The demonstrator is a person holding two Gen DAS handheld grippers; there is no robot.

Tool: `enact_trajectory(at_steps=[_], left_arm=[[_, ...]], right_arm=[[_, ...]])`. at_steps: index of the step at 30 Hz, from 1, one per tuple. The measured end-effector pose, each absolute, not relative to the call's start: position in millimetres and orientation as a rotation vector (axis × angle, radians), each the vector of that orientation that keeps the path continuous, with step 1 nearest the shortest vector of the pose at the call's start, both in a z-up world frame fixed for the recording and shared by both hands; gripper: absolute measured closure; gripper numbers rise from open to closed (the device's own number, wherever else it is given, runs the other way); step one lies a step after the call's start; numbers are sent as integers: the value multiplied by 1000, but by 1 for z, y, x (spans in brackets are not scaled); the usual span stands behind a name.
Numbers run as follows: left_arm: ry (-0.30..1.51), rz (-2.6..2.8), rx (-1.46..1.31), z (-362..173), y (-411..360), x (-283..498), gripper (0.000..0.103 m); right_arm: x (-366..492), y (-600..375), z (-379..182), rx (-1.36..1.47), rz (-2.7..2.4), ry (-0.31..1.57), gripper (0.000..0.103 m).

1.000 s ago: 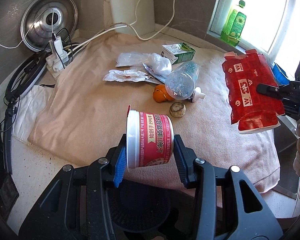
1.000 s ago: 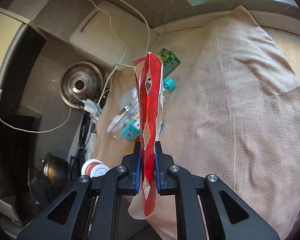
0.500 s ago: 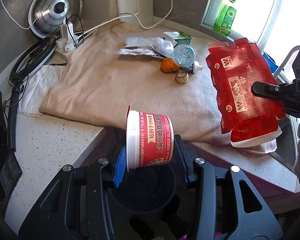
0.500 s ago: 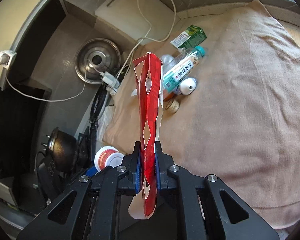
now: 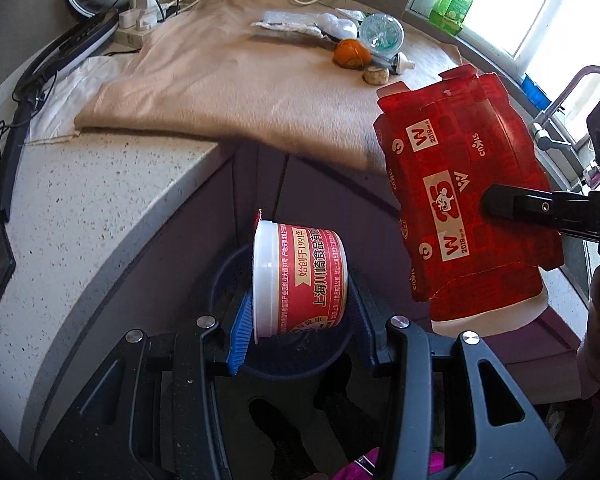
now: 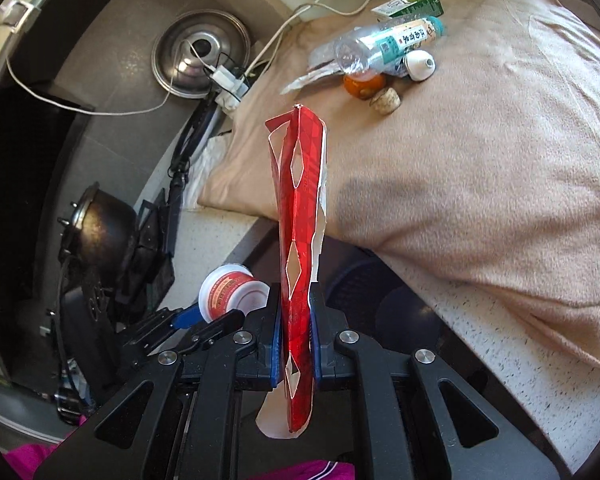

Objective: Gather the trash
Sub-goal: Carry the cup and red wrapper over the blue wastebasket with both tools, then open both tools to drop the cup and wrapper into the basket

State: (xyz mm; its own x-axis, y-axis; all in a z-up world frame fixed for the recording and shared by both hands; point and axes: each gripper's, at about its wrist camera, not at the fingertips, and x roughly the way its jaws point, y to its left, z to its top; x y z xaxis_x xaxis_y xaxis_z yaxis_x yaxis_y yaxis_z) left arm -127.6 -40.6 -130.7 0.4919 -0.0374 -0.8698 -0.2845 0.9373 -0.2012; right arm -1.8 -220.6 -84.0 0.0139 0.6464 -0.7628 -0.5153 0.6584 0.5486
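**Both grippers loaded above the bin**

The left gripper is clamped on a red-and-white cup, which lies on its side between the blue finger pads with its white rim toward the left pad. Directly below the cup sits a dark round bin, standing on the floor in front of the cabinet, off the edge of the speckled surface.

The right gripper is closed on a flattened red carton, pinched edge-on between its 2 fingers; the carton stands upright out of the jaws. In the left wrist view the same carton hangs to the right of the cup, past the surface's edge and near the bin.

A tan towel covers much of the surface. On its far part lie more scraps close together: a clear plastic bottle, a green carton, an orange peel, a cork-like stopper, a white cap and crumpled plastic wrappers. A steel lid leans against the wall behind them.
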Motion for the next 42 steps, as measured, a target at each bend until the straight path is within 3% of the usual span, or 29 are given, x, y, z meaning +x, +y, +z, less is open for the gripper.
enact_trajectory(at_steps=[18,36,40,42], left_arm=[[1207,147,-405,-216,-33,-129,59],[1282,154,-345,-252,-40,-116,59],[1292,157,-340,-253,-41,-109,58],[1292,159,-336,-252,-41,-109,52]], right_arm=[[-42,-196,-166,-141,851,1316,93],[-39,-171,-218,-272,818,1342,92],[-40,-165,-220,-282,813,1330,87],[-39,-164,-221,-277,815,1330,84]])
